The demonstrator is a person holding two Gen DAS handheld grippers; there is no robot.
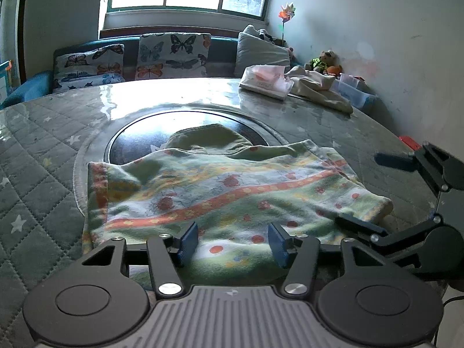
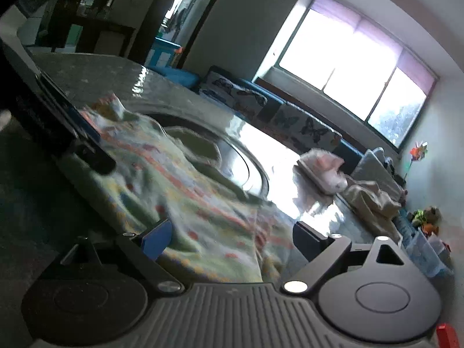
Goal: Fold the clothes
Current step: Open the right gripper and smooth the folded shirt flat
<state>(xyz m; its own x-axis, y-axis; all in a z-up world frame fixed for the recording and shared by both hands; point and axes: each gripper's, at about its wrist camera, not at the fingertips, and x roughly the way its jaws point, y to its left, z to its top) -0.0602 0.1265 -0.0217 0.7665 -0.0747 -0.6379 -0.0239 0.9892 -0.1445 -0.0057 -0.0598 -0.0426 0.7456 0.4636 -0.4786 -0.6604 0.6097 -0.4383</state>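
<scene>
A green patterned garment with orange bands and red dots lies spread on the round table; its far edge reaches over the dark centre disc. My left gripper is open, its blue pads just above the garment's near edge, holding nothing. My right gripper shows at the right of the left wrist view, jaws wide open beside the garment's right corner. In the right wrist view, which is blurred, the right gripper is open over the garment, and the left gripper's fingers show at the left.
The table has a quilted green cover and a dark glass disc. A tissue pack and a beige cloth lie at the far right. A sofa with butterfly cushions stands behind. The wall is close on the right.
</scene>
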